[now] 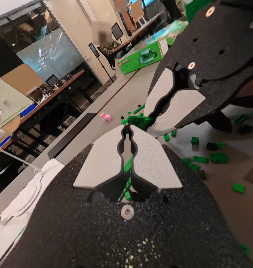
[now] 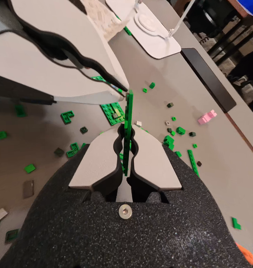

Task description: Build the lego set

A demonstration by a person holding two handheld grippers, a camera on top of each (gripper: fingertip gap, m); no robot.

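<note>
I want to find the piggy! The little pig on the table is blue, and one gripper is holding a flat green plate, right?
Not quite: the little pig is pink, not blue, as the right wrist view shows. It does sit on the table, and the right gripper does hold a flat green plate edge-on.

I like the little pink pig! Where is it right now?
The pink pig stands on the grey table, right of the scattered green bricks in the right wrist view, near the table's far edge.

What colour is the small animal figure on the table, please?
Pink; clearest in the right wrist view.
</note>
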